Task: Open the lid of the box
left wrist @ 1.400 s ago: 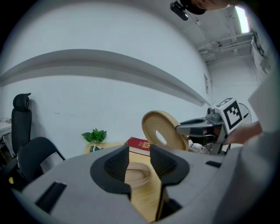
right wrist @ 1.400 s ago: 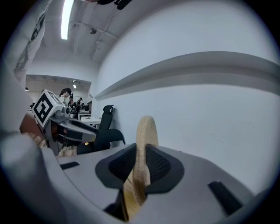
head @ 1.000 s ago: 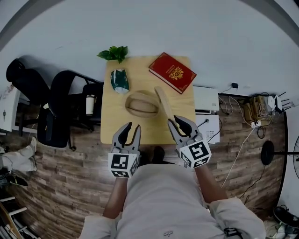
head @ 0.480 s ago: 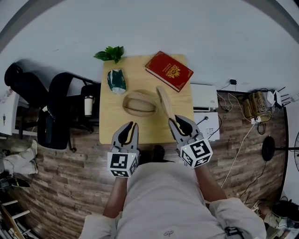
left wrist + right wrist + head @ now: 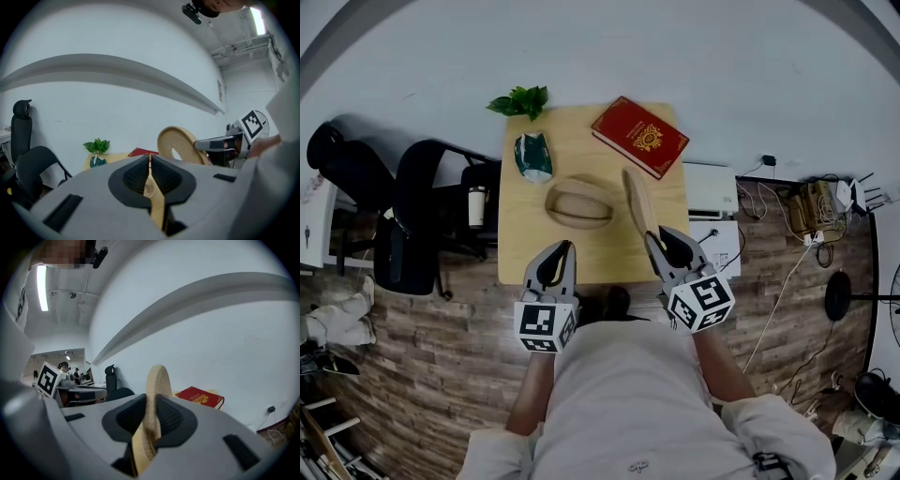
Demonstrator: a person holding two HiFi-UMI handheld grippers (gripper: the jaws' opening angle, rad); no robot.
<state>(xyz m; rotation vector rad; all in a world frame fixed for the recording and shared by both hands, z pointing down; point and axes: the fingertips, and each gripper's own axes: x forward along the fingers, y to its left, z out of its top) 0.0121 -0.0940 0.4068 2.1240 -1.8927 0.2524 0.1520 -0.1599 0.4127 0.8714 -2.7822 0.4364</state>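
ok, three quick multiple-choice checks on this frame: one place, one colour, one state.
1. Where is the plant?
A) at the table's far left corner
B) on the book
C) in the box

2. What colour is the book?
A) blue
B) red
C) black

3. How is the lid?
A) flat on the box
B) lying on the book
C) off the box, on edge in the right gripper

Answers:
1 A, its leaves sit at that far left corner.
2 B, the cover is red with a gold emblem.
3 C, the right gripper clamps its rim and the box lies open.
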